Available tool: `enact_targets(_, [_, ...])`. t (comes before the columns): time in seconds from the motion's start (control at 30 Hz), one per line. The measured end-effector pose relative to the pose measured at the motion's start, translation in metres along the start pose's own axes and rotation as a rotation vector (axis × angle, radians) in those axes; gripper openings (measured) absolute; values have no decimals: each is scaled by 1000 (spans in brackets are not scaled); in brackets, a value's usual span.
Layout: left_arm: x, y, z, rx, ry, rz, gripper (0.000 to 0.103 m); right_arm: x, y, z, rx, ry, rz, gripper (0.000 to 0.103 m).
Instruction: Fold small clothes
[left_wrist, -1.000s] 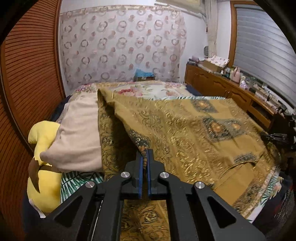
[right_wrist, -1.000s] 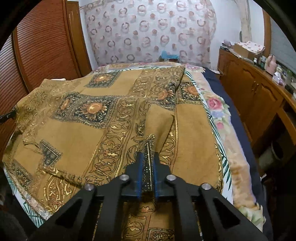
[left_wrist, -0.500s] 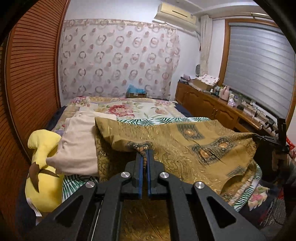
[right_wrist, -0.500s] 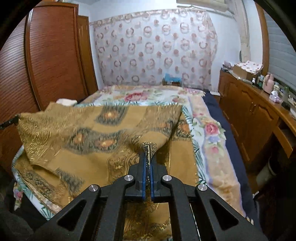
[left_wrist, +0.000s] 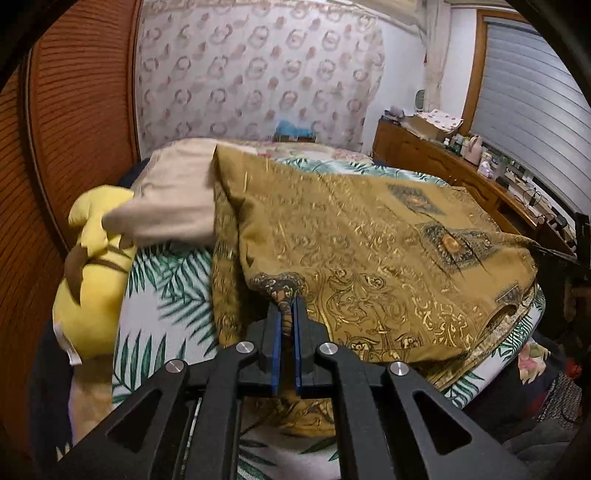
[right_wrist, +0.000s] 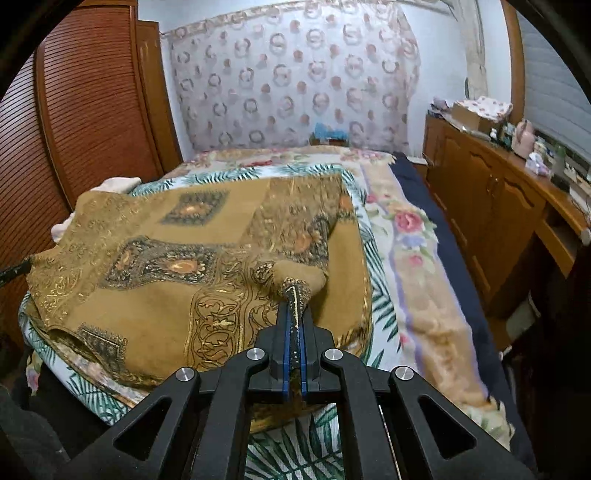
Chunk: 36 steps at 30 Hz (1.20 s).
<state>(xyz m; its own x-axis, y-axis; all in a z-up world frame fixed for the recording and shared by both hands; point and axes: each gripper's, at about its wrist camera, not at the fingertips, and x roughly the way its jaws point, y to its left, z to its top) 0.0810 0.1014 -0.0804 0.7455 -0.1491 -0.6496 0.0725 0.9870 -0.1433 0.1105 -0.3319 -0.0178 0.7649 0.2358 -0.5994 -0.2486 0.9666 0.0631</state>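
A mustard-gold patterned garment lies spread over the bed, doubled over on itself. My left gripper is shut on a bunched corner of it at the near left side. My right gripper is shut on another pinched corner at the near right side. Both corners are lifted a little off the bed, with cloth hanging below the jaws. At the right edge of the left wrist view the other gripper shows as a dark shape.
The bed carries a palm-leaf sheet and a floral blanket. A beige cloth and a yellow plush toy lie at its left. A slatted wooden wardrobe stands left, a cluttered wooden sideboard right.
Both grippers have pulled their held corners back toward the near edge of the bed. The garment's far edge has come nearer, baring more sheet and blanket beyond it.
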Motion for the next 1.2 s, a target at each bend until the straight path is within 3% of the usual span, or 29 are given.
enact_targets(0.2, [-7,8,-1,-16,-26,23,43,3,2,9,-16,6,-17,3])
enact_targets(0.33, [-1,15,2,-31,-15,28,54,-13,14,5,-33,-12,-55,11])
enact_targets(0.4, [6,17,3,-33,-5,32,54,-21,12,2,-38,-23,-68,21])
enact_targets(0.47, [18,21,2,-40,26,46,54,-22,13,2,-37,-32,-75,41])
enact_targets(0.53, [27,25,2,-54,45,54,54,-24,16,2,-40,-40,-60,49])
enact_targets(0.83, [47,36,-2,-95,96,67,54,-14,59,-3,-99,-22,23,58])
enact_targets(1.2, [51,35,-3,-79,91,87,55,19,94,-3,-151,26,106,59])
